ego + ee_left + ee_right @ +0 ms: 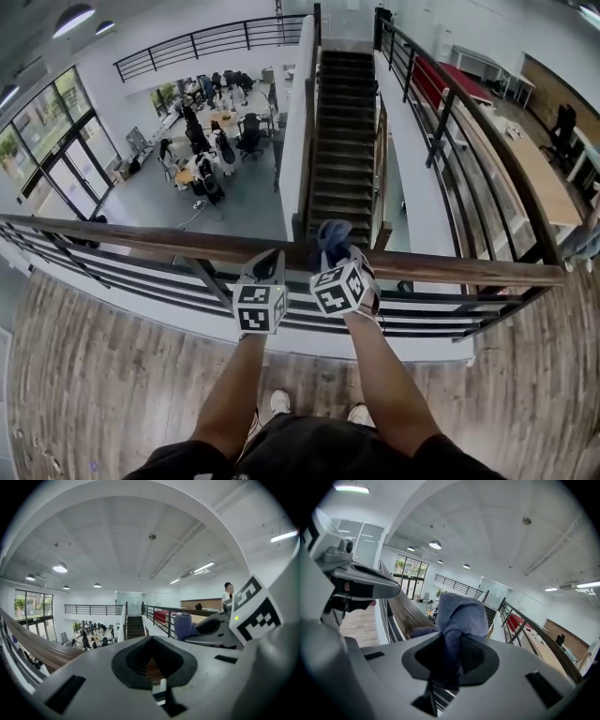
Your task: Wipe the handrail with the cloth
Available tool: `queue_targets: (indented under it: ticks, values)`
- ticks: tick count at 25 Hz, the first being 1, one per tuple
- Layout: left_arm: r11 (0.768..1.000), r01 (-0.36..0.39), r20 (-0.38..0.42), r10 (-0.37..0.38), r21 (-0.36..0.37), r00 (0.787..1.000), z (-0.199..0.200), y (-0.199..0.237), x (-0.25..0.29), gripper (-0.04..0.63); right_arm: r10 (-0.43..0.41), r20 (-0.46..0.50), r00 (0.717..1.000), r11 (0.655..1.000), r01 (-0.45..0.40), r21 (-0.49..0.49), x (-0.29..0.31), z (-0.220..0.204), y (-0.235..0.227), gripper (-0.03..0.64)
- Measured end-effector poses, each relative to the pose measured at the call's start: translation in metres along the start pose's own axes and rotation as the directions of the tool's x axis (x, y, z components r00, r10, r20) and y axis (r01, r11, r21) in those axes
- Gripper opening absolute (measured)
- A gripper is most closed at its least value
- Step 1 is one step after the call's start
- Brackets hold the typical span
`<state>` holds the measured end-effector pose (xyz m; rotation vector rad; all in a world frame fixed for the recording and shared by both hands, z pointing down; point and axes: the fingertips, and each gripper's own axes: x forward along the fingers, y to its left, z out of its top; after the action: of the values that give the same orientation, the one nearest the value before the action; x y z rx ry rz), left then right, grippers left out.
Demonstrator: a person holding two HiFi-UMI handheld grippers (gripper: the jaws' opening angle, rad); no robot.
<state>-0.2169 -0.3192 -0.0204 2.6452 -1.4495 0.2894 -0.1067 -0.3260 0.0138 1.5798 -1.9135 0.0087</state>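
One handrail [141,240] is crossing ahead. Right gripper [337,251] is pinching one cloth [330,231] against it; left gripper [270,260] is sitting closed, empty.

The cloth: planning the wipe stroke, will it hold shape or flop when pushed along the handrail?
Probably floppy: the cloth bunches and folds where the right hand-held gripper clamps it. Its fuzzy pile likely drags, not slips, on the wooden handrail.

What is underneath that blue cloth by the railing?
The wooden handrail runs beneath the blue cloth, which the right gripper clamps. The stretch directly below is covered, so contact cannot be seen.
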Motion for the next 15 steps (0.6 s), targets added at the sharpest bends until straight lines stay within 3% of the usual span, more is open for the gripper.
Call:
queue_targets:
  ticks: [15]
  values:
    - [0.995, 0.085, 0.008, -0.085, 0.048, 0.996, 0.006, -0.225, 0.053, -0.002, -0.070, 0.024, 0.997, 0.995, 0.068, 0.074, -0.082, -0.139, -0.167, 0.094]
